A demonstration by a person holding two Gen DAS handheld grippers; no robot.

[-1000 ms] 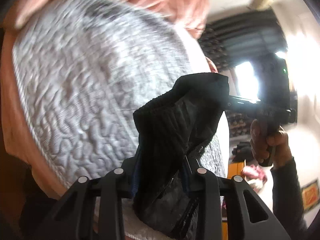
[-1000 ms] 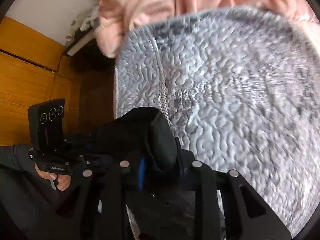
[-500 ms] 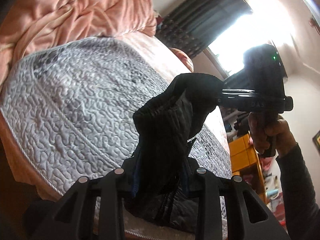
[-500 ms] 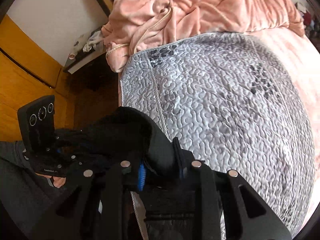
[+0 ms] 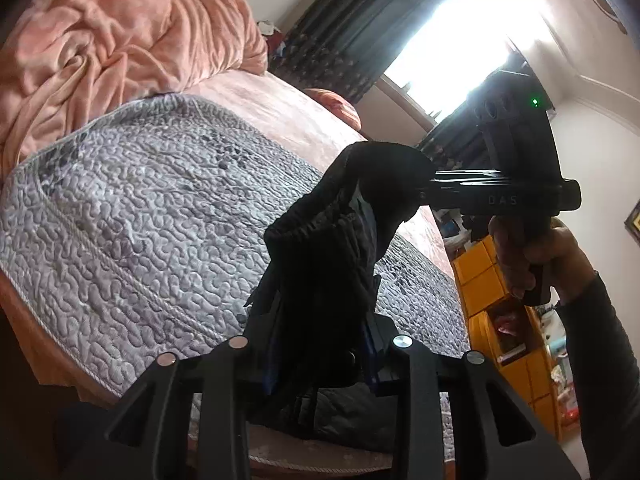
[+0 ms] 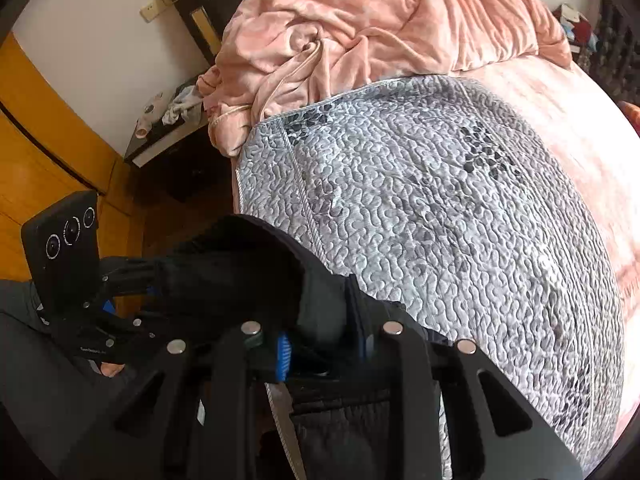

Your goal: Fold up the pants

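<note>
Pants [image 5: 320,272] hide both gripper fingertips; legs cut off below.

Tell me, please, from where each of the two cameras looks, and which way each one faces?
Left wrist: sits on the left gripper, faces over the bed toward the window; shows the right gripper and right hand.
Right wrist: sits on the right gripper, faces over the grey quilt toward the pink blanket; shows the left gripper.
Shared: black pants, quilt, blanket.

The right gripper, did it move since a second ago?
Yes. In the left wrist view the right gripper, gripping the black pants, now sits against the bright window, higher above the grey quilt.
</note>
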